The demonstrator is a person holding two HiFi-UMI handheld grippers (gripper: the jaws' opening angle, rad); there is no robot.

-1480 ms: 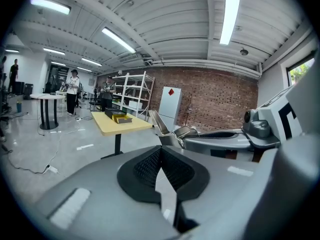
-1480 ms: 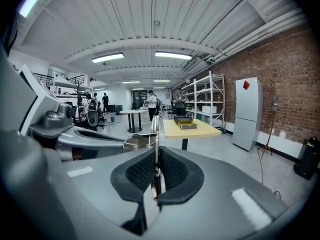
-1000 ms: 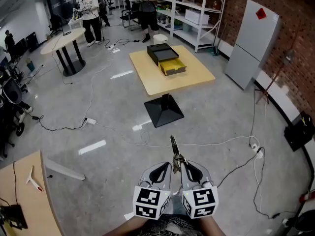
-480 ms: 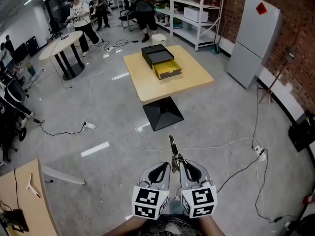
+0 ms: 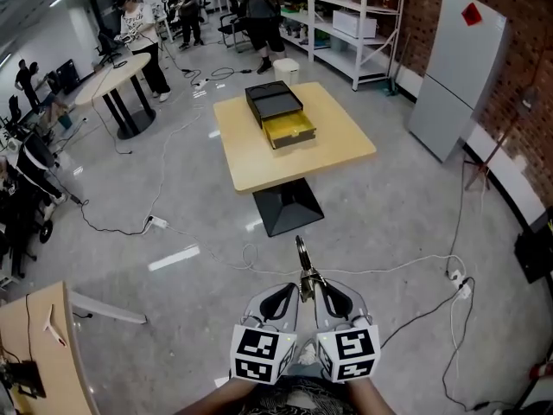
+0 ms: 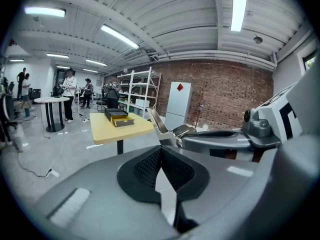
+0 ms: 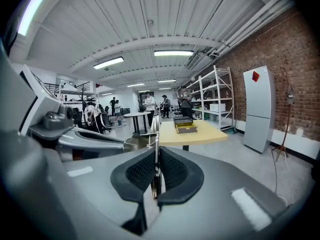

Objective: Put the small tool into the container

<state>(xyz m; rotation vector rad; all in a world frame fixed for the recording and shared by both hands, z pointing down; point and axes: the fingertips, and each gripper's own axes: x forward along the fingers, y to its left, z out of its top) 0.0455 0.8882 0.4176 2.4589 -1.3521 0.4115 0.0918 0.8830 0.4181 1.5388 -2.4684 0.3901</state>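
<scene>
Right gripper (image 7: pixel 156 156): jaws clamped on a slim metal tool (image 7: pixel 155 134) that juts out past the pads.
Left gripper (image 6: pixel 161 151): pads pressed together at the tips, nothing between them.
Pair: both grippers lie side by side at the bottom centre of the head view, with the tool rising between their noses.
Container: a black box with an open yellow drawer (image 5: pixel 281 115) in the upper centre of the head view, well apart from the tool.
Support: a square yellow table (image 5: pixel 333 150) holds the box.
Around: cables (image 5: pixel 173 223) on the grey floor, a white refrigerator (image 5: pixel 458 76) at the upper right.
</scene>
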